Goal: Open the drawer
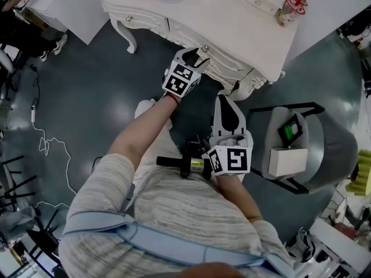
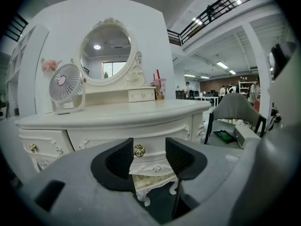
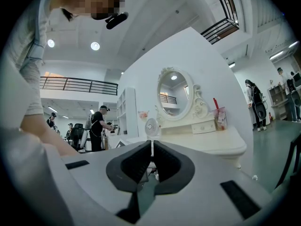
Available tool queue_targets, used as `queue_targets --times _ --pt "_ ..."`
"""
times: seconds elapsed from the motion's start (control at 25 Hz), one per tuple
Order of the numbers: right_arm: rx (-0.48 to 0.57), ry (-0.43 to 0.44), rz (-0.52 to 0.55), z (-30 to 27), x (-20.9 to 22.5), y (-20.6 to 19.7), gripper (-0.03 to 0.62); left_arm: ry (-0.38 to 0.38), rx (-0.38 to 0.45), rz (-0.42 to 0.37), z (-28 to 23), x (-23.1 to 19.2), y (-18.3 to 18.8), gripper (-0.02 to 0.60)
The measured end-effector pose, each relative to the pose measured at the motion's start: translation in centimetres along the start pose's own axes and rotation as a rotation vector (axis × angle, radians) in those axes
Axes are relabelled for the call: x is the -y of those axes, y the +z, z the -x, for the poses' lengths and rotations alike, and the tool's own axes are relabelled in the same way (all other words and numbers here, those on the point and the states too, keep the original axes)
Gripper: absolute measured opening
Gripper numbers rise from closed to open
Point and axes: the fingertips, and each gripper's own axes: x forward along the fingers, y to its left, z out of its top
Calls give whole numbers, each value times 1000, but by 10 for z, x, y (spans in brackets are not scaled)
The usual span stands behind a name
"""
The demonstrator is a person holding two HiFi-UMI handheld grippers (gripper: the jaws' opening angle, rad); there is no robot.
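The left tongs point(image 2: 148, 155) stood spread wide, pinching nothing. Between their jaws, nearer the left one and with no pad pressing on it, showed the gold knob point(image 2: 139, 150) of the drawer point(image 2: 96, 136), which sat shut in the front of the white counter point(image 2: 117, 114) straight ahead of them. The right tongs point(image 3: 152, 160) were pressed together and empty, held back close to the person's body, a small fan point(image 3: 151, 126) far beyond their tips

A small white fan point(image 2: 66, 87) stands left of the oval mirror point(image 2: 106, 53), with a drink cup and red straw point(image 2: 158, 84) at the mirror's right. A grey chair point(image 1: 333, 149) nearby holds a white box point(image 1: 287, 161) and a green-screened device point(image 1: 290, 131); a white cable point(image 1: 49, 146) trails across the floor point(image 1: 104, 86).
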Motion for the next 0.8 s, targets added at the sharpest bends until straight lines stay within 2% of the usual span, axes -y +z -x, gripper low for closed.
queue_targets --times 0.32,0.8 --pt "-10 3 22 -3 -2 -1 11 25 -77 -18 -39 -18 -23 209" --pt "-23 12 26 -4 -1 -3 11 42 -123 -21 -64 -26 -39 207"
